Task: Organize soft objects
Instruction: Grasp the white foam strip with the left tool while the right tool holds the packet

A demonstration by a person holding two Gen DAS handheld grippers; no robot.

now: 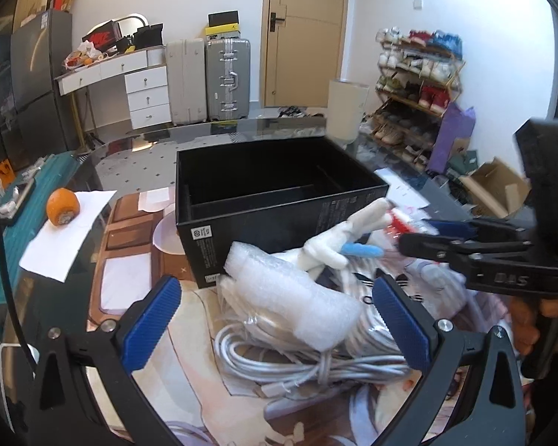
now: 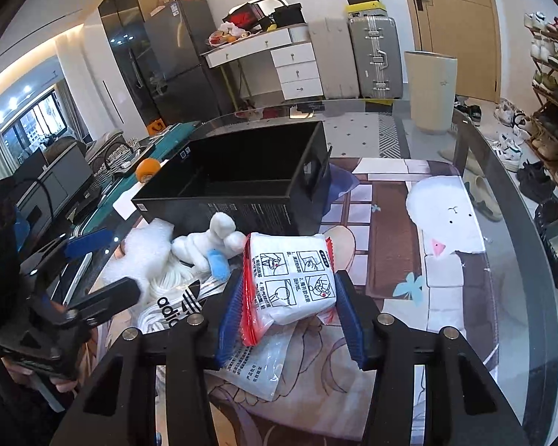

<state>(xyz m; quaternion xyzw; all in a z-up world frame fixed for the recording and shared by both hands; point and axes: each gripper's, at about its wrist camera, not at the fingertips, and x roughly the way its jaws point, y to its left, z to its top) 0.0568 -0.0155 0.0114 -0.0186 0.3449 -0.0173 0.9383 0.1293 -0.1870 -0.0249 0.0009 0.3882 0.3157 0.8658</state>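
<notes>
While both grippers hang over the patterned mat, the stock reads so:
Right gripper (image 2: 286, 312): blue pads pressed on a red-edged white packet (image 2: 292, 278) — gripped, near centre.
Left gripper (image 1: 275, 323): jaws wide apart, holding nothing, over white foam wrap (image 1: 286, 293) and a coiled white cable (image 1: 308, 364).
Plush toy (image 2: 208, 243): white with blue — lying just near the black box (image 2: 241, 174).
Black box: open-topped, far of the pile.
Orange (image 1: 62, 207): far left, on paper.
</notes>
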